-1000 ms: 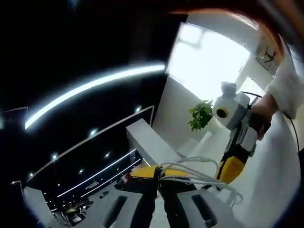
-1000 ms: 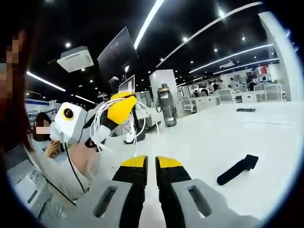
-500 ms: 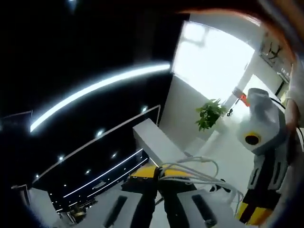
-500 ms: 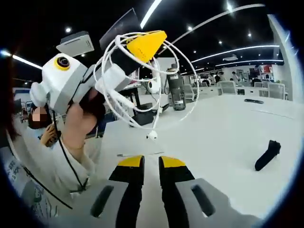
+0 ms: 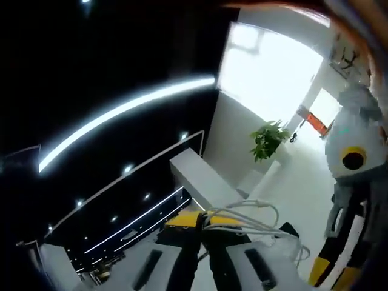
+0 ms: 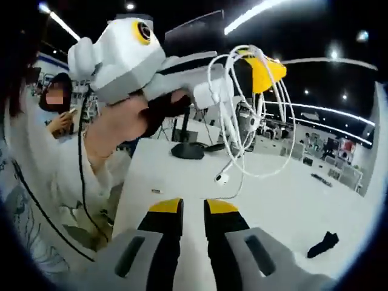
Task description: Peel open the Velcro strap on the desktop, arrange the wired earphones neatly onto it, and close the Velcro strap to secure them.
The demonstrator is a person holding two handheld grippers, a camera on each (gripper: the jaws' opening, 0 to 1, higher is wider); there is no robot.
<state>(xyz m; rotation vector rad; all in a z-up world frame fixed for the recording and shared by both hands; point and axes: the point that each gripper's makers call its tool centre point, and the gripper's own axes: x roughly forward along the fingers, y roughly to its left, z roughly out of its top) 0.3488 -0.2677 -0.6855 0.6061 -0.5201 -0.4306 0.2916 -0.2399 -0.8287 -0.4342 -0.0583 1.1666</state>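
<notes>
1. Left hand-held gripper point(image 6: 257, 66): seen in the right gripper view, raised above the table point(image 6: 285, 212), held by a hand point(image 6: 130, 121). Jaws are clamped on the wired earphones point(image 6: 251, 121).
2. Wired earphones: white cable is gathered in loose loops hanging from the yellow jaw tips; one earbud point(image 6: 222, 178) dangles lowest, clear of the table. In the left gripper view the same cable point(image 5: 248, 224) is seen crossing the left hand-held gripper's own jaw tips point(image 5: 201, 219).
3. Right hand-held gripper point(image 6: 193, 209): jaws are together with a narrow slit between them, nothing is held. It is located below the hanging earphones. It is also seen at the right edge of the left gripper view point(image 5: 339, 276).
4. Velcro strap point(image 6: 322, 244): black, lying flat on the table, well apart from the earphones, lower right of them.
5. Monitor stand base point(image 6: 188, 150): dark, on the table behind the earphones.
6. Potted plant point(image 5: 270, 139): seen in the left gripper view near a bright window.
7. Writing: no readable labels or brands are made out.
</notes>
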